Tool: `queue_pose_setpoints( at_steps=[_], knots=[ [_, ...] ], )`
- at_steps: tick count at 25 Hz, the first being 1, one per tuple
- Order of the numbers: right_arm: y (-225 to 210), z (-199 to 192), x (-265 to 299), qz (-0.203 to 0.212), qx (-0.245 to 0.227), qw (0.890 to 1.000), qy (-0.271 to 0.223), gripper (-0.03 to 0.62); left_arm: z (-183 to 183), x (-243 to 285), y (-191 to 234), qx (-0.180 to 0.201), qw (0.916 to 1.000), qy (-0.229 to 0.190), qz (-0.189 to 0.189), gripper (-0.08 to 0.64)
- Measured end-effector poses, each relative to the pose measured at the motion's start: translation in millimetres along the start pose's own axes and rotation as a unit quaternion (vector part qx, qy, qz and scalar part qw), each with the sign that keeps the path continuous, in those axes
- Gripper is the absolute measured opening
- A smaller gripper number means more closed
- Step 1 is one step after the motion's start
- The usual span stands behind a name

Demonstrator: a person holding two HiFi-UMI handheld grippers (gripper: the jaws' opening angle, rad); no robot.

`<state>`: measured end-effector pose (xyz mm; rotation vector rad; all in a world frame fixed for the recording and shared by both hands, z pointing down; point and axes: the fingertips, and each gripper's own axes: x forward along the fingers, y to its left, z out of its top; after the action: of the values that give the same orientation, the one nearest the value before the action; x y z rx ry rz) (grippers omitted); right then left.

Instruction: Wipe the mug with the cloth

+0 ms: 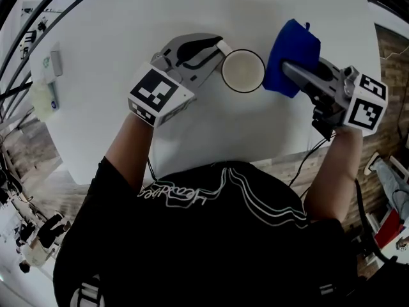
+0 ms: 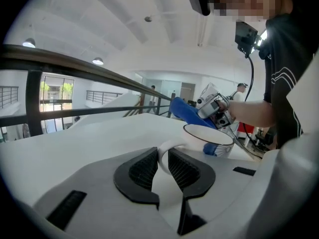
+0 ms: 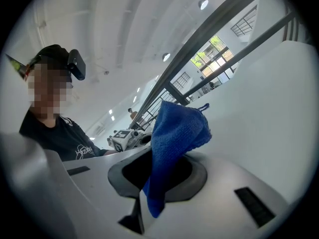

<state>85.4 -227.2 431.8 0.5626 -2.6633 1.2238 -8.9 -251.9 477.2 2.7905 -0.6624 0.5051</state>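
My left gripper (image 1: 219, 47) squeezes handle (image 2: 168, 149) of white mug (image 1: 243, 71). Mug sits on white table (image 1: 115, 18). My right gripper (image 3: 158, 176) pinches blue cloth (image 1: 291, 47), just beside mug, opposite handle.

We see a white surface (image 1: 128, 18) standing over a wood-plank floor (image 1: 391, 56). At its left edge lie a white packet with a green mark (image 1: 46, 62) and a pale object (image 1: 41, 100) too small for us to identify. A dark railing (image 2: 75, 63) runs beyond.
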Motion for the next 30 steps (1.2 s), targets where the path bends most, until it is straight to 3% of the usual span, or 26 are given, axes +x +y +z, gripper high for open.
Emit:
queue_pose_setpoints(
  at_steps=[8,16,30],
  knots=[
    [-4.1,9.8,17.4,0.036,-0.024,0.999,0.025,0.051,6.5,14.0,2.2,0.001,0.9996,-0.001,-0.026,0.067],
    [-16.9,13.7,56.3,0.058,-0.066,0.994,0.067,0.051,0.5,11.4,10.2,-0.013,0.9997,-0.005,-0.02,0.061],
    [-46.2,-7.5,78.5,-0.015,-0.047,0.989,0.137,0.051,7.3,18.5,5.1,-0.001,1.0,-0.005,-0.005,0.059]
  ],
)
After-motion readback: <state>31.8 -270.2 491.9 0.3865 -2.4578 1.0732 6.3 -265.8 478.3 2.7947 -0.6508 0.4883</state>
